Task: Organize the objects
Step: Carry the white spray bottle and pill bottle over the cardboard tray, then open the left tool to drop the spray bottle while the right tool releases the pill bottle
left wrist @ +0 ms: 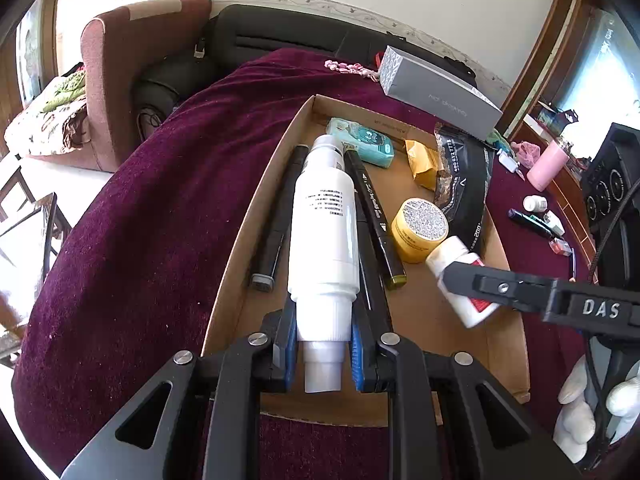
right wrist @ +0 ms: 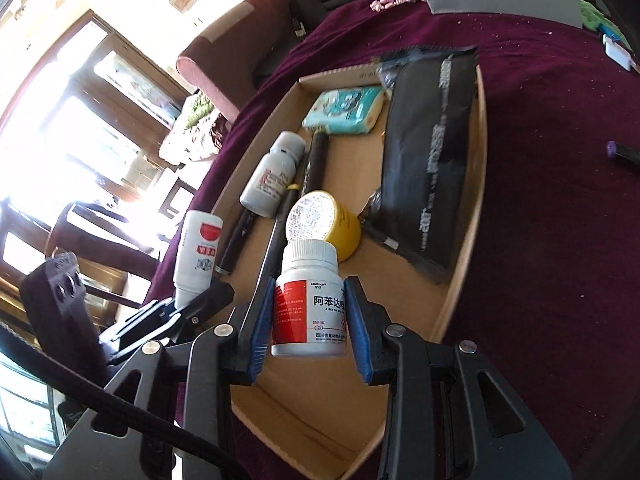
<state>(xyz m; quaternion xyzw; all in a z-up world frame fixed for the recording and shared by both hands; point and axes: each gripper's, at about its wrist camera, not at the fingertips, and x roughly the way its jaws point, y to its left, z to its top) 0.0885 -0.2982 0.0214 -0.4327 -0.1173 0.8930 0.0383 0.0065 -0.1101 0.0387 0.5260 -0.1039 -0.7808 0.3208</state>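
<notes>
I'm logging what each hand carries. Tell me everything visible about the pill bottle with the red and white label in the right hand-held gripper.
The pill bottle is small, white, seemingly plastic, with a ribbed white screw cap, shut. Its label is red on one side, white with Chinese characters on the other. It stands upright between the blue pads of the right hand-held gripper, which press its sides, above the cardboard tray, touching nothing else.

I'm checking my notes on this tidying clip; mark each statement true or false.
1. The left tool grips a tall white bottle. True.
2. The right tool is empty. False: it holds a small red-and-white pill bottle.
3. A yellow jar lies inside the cardboard tray. True.
4. The grey box sits inside the tray. False: it rests on the purple cloth beyond the tray.
5. The black pouch lies in the tray. True.
</notes>
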